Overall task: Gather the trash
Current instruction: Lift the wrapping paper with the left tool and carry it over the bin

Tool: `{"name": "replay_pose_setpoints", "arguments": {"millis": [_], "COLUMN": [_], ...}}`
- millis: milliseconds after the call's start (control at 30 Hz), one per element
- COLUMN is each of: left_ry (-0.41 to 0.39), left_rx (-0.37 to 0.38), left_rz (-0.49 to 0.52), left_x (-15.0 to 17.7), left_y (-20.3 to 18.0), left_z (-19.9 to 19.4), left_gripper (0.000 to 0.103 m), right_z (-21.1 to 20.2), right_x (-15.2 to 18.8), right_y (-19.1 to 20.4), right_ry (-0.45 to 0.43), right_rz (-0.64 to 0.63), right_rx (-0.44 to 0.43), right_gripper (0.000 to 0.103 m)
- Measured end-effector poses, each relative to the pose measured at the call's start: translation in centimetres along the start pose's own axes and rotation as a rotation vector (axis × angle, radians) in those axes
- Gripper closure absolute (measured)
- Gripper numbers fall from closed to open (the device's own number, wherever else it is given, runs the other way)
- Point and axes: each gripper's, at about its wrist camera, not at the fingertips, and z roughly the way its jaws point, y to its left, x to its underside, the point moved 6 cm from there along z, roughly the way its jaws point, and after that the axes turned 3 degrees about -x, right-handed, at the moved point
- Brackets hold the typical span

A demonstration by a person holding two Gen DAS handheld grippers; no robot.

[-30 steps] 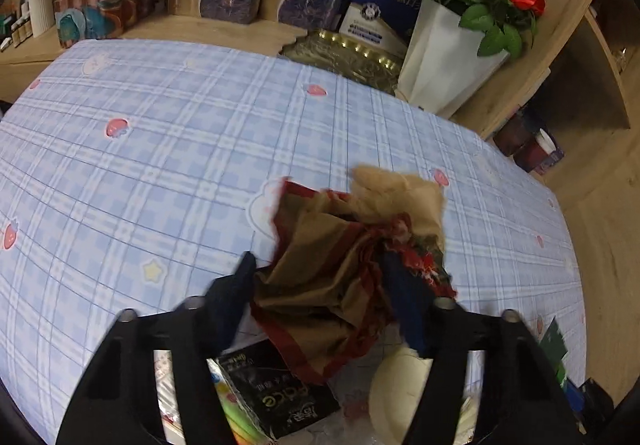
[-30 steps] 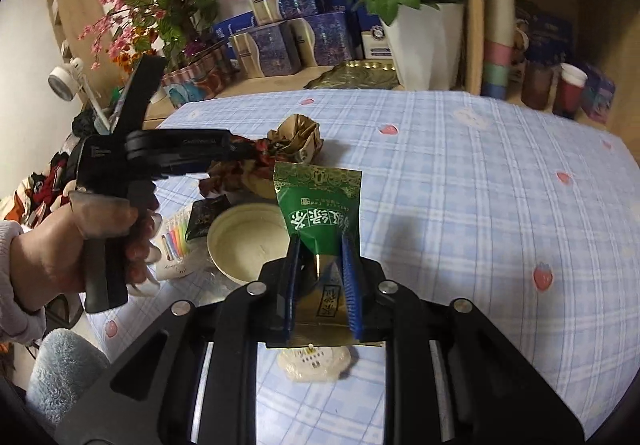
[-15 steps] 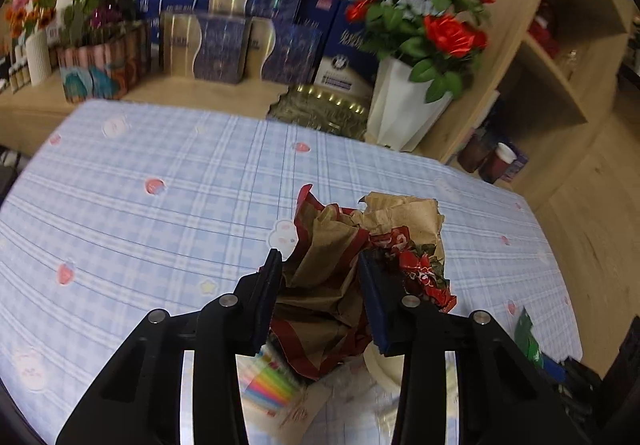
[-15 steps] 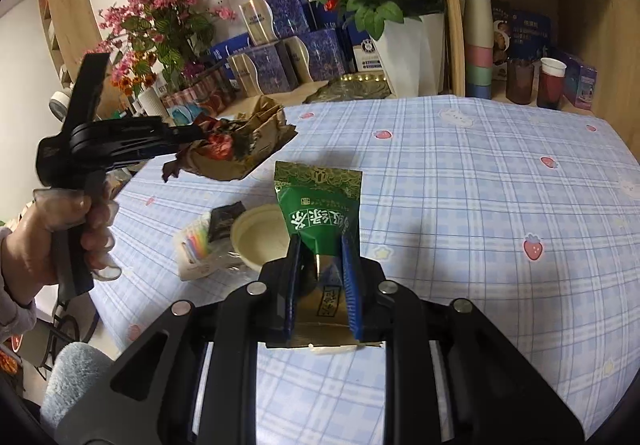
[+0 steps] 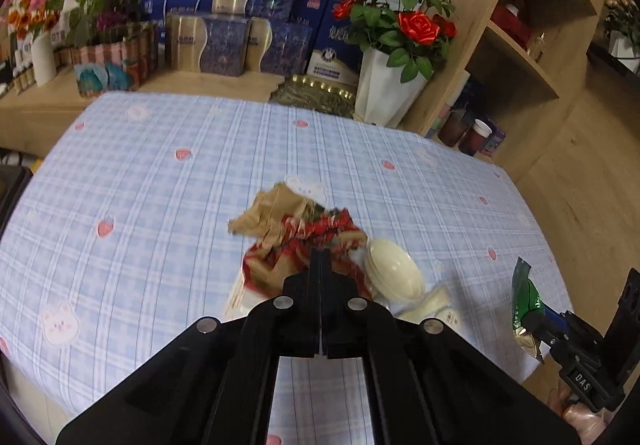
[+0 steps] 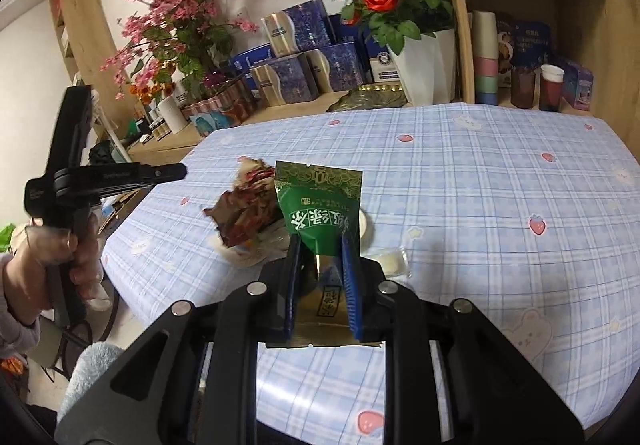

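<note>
- The left tongs (image 6: 176,171), off the counter's (image 6: 500,181) left edge, are shut tight and hold nothing.
- The crumpled brown-and-red wrapper (image 6: 244,209) lies near the counter's front left corner, beside a cream lid (image 5: 394,273).
- The right tongs (image 6: 320,281) are clamped on a green tea packet (image 6: 318,211).

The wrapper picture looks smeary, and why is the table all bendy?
Left wrist view: the crumpled wrapper is blurred, and the fisheye lens curves the table. Right wrist view: the green packet is sharp; the table bulges too.
</note>
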Motion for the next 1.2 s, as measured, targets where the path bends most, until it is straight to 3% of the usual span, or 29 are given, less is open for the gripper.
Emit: {"name": "replay_pose_setpoints", "arguments": {"millis": [33, 67, 100, 133, 200, 333, 467, 533, 633, 700, 767, 867, 967, 1200], "left_ry": [-0.001, -0.003, -0.015, -0.030, 0.007, 0.060, 0.113, 0.137, 0.158, 0.175, 0.159, 0.144, 0.127, 0.070], "left_rx": [0.001, 0.012, 0.016, 0.017, 0.019, -0.015, -0.033, -0.083, -0.072, -0.029, -0.012, -0.033, -0.025, -0.005], "left_rz": [-0.023, -0.053, -0.077, -0.097, -0.066, 0.010, -0.024, -0.079, -0.171, -0.199, -0.159, -0.069, -0.024, 0.056], "left_x": [0.1, 0.2, 0.2, 0.4, 0.8, 1.6, 1.5, 1.2, 1.0, 1.2, 1.1, 1.0, 1.2, 1.9], "left_y": [0.5, 1.1, 1.5, 2.0, 1.6, 0.3, -0.1, 0.7, 1.7, 1.8, 1.3, 0.3, -0.3, -0.8], "left_z": [0.0, 0.0, 0.0, 0.0, 1.0, 3.5, 6.7, 8.3, 9.7, 10.3, 9.9, 8.8, 7.4, 2.2], "left_gripper": [0.076, 0.034, 0.025, 0.025, 0.023, 0.009, 0.008, 0.007, 0.007, 0.022, 0.037, 0.049, 0.055, 0.056], "right_z": [-0.2, -0.4, -0.5, -0.5, -0.4, 0.5, 1.2, 1.4, 1.7, 1.9, 1.8, 1.7, 1.2, -0.5], "right_x": [0.1, 0.2, 0.3, 0.4, 0.7, 1.3, 1.4, 1.4, 1.5, 1.7, 1.8, 1.9, 1.8, 1.8], "right_y": [0.3, 0.6, 0.7, 0.9, 0.9, 0.5, -0.1, -0.5, -1.4, -1.9, -2.3, -2.5, -2.3, -0.9], "right_ry": [-0.002, -0.004, -0.004, -0.003, 0.000, 0.023, 0.036, 0.040, 0.049, 0.052, 0.051, 0.047, 0.031, 0.000], "right_rz": [-0.008, -0.011, -0.009, -0.006, -0.003, 0.012, 0.016, 0.021, 0.038, 0.051, 0.061, 0.074, 0.083, 0.074], "right_rx": [0.000, -0.002, -0.004, -0.008, -0.009, -0.010, -0.007, -0.004, 0.005, 0.008, 0.010, 0.008, 0.001, -0.013], "right_gripper": [0.080, 0.080, 0.080, 0.080, 0.080, 0.080, 0.080, 0.080, 0.080, 0.080, 0.080, 0.080, 0.080, 0.080]}}
